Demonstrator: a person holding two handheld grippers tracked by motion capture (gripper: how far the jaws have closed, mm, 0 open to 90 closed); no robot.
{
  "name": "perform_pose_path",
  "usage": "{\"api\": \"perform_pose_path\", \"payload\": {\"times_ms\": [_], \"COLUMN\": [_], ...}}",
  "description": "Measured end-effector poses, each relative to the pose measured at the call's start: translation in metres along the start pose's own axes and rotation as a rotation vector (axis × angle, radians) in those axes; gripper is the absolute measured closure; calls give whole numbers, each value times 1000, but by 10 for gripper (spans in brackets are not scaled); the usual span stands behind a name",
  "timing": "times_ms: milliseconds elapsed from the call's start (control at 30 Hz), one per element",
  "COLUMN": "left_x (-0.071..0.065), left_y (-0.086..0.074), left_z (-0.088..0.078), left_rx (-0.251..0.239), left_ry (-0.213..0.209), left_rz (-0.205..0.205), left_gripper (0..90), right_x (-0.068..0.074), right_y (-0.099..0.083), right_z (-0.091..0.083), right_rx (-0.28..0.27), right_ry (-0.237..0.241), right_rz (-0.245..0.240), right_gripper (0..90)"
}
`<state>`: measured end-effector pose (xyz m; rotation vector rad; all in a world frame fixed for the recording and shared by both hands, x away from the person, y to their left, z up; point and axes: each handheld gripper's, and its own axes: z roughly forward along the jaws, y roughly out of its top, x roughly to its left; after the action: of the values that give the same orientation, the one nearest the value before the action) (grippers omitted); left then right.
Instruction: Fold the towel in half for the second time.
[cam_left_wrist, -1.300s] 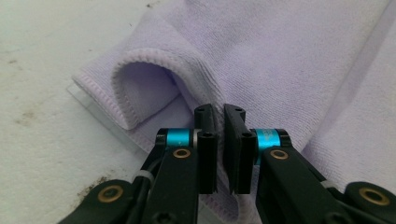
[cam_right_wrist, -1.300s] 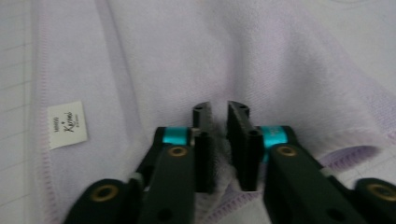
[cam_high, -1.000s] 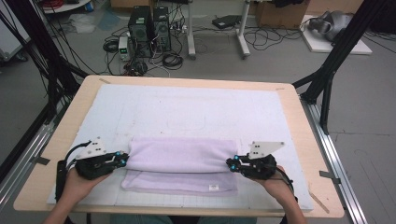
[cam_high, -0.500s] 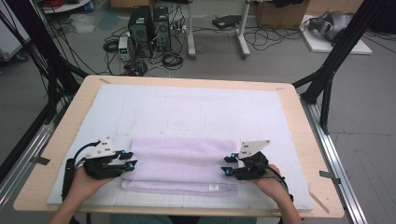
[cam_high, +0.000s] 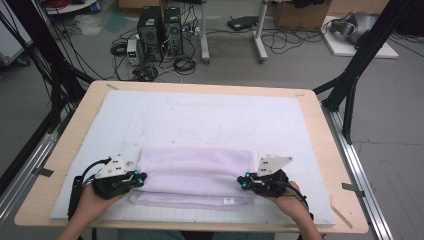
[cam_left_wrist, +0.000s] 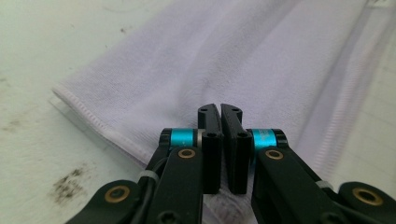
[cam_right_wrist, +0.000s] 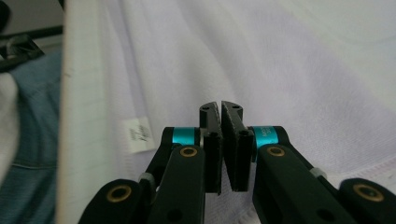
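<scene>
Both grippers (cam_high: 140, 178) (cam_high: 242, 181) newly pinched on towel (cam_high: 195, 175) ends, lower than before.

Light is even and soft, falling from above; the white mat (cam_high: 200, 120) on the counter (cam_high: 70, 150) reads bright without glare. Shadows are faint, a thin one under the towel (cam_high: 195, 172) toward 6 o'clock. The high view is soft and low in detail, with straight lines bowing slightly at the edges. In both gripper views the fingers (cam_left_wrist: 212, 140) sit sharp enough, the towel beyond blurs toward 12 o'clock, and the right gripper view washes pale at 1 o'clock.
</scene>
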<state>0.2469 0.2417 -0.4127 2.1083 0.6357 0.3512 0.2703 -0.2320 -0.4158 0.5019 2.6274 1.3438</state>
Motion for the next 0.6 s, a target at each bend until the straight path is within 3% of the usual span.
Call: {"api": "perform_pose_path", "payload": {"times_ms": [67, 133, 167, 400, 500, 600], "left_x": [-5, -7, -7, -11, -12, -12], "left_y": [1, 1, 0, -12, -19, -20], "left_z": [-11, -15, -14, 8, 14, 13], "left_rx": [-14, -4, 4, 74, 102, 87], "left_ry": [-8, -9, -11, -39, -34, -47], "left_rz": [8, 5, 13, 18, 31, 28], "left_gripper": [830, 703, 688, 669, 676, 786], "right_x": [7, 10, 12, 12, 13, 12], "right_y": [4, 7, 7, -13, -22, -24], "right_z": [-13, -20, -21, 3, 11, 12], "right_rx": [-47, -64, -58, 74, 106, 83], "right_ry": [56, 74, 72, 69, 55, 41], "right_rz": [-2, -8, -12, -16, -17, -17], "right_gripper": [822, 761, 743, 653, 681, 822]}}
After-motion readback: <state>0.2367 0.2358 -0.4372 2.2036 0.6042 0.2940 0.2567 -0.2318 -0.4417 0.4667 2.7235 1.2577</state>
